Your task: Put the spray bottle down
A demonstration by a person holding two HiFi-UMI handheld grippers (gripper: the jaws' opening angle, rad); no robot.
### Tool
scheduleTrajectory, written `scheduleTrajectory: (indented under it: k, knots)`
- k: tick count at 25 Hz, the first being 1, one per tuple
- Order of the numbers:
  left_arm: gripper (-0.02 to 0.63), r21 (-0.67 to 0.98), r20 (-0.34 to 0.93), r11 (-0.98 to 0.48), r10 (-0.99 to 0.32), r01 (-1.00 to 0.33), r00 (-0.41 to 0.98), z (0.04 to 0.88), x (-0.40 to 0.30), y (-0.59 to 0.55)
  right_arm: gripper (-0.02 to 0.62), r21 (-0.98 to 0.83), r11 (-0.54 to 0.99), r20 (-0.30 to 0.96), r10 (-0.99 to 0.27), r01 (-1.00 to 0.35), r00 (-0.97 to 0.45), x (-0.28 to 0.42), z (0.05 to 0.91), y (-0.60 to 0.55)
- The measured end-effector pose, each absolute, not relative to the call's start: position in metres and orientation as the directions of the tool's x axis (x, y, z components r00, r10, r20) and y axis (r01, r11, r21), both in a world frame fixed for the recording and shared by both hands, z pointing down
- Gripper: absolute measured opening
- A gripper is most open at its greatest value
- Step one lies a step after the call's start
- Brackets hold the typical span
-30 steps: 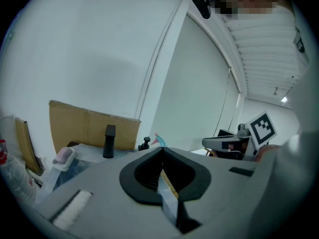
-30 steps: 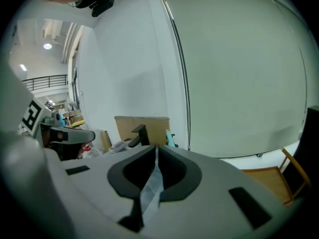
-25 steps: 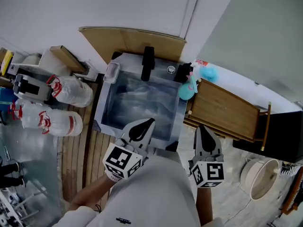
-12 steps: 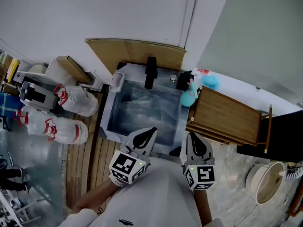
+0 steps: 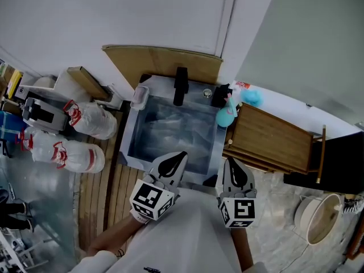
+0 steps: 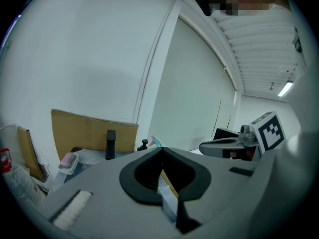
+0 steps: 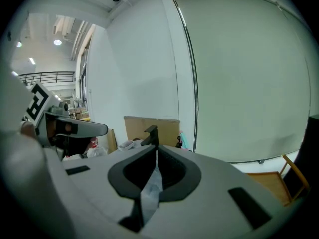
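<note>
The teal spray bottle [image 5: 226, 114] stands at the sink's back right corner, beside a black fitting; its nozzle also shows in the left gripper view [image 6: 155, 142] and the right gripper view [image 7: 182, 139]. My left gripper [image 5: 181, 154] hovers over the front edge of the sink, jaws shut with nothing in them [image 6: 162, 148]. The right gripper [image 5: 228, 161] is level with it just to the right, also shut and empty [image 7: 156, 147]. Both point toward the back wall, well short of the bottle.
A steel sink [image 5: 132, 131] with a black tap [image 5: 181, 87] lies ahead, cardboard [image 5: 159, 61] behind it. A wooden board [image 5: 273, 138] is to the right, filled plastic bags [image 5: 85, 121] to the left, and a white bucket [image 5: 318, 218] on the floor at right.
The right gripper has shifted left, closer to the left gripper and the sink's front edge. The left gripper has hardly moved. Both stayed shut.
</note>
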State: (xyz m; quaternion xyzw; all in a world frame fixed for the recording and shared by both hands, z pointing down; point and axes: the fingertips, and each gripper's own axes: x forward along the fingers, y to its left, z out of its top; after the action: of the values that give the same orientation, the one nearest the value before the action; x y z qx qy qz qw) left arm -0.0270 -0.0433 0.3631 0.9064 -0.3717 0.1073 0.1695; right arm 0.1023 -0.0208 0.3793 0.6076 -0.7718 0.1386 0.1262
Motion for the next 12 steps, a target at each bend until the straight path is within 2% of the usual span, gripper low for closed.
scheduleTrajectory:
  k: [12]
  knots:
    - [0.005, 0.228, 0.32, -0.672, -0.632, -0.705, 0.706, 0.3628, -0.0257, -0.0367, 0.009, -0.035, 0.238, 0.365, -0.901, -0.971, -0.234, 0.0987, 0.3792, -0.0151]
